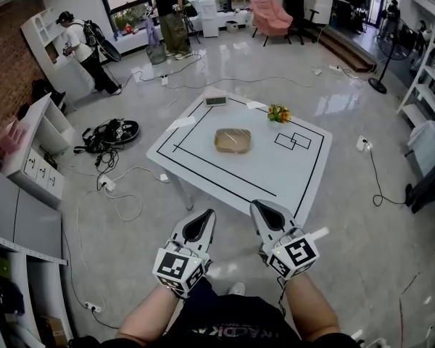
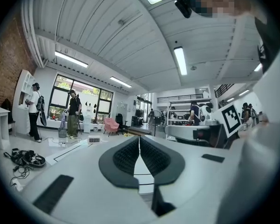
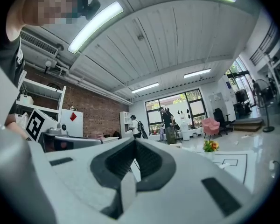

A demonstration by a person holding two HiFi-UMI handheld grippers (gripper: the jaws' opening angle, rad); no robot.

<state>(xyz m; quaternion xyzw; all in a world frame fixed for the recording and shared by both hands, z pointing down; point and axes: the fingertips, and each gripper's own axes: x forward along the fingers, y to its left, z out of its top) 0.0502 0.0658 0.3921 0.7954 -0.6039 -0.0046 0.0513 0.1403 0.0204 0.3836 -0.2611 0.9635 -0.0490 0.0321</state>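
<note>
My left claw (image 1: 209, 213) and right claw (image 1: 255, 206) hang clenched and empty at lower frame, short of the tabletop (image 1: 275, 172); brown packet (image 1: 233, 140) lies untouched mid-frame, so I judge nothing started yet.

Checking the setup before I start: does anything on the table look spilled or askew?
Nothing stands out. The wrapped package lies flat inside the black outline on the table, the flowers stand upright, and the display sits at the far edge. Only loose cables trail across the floor.
</note>
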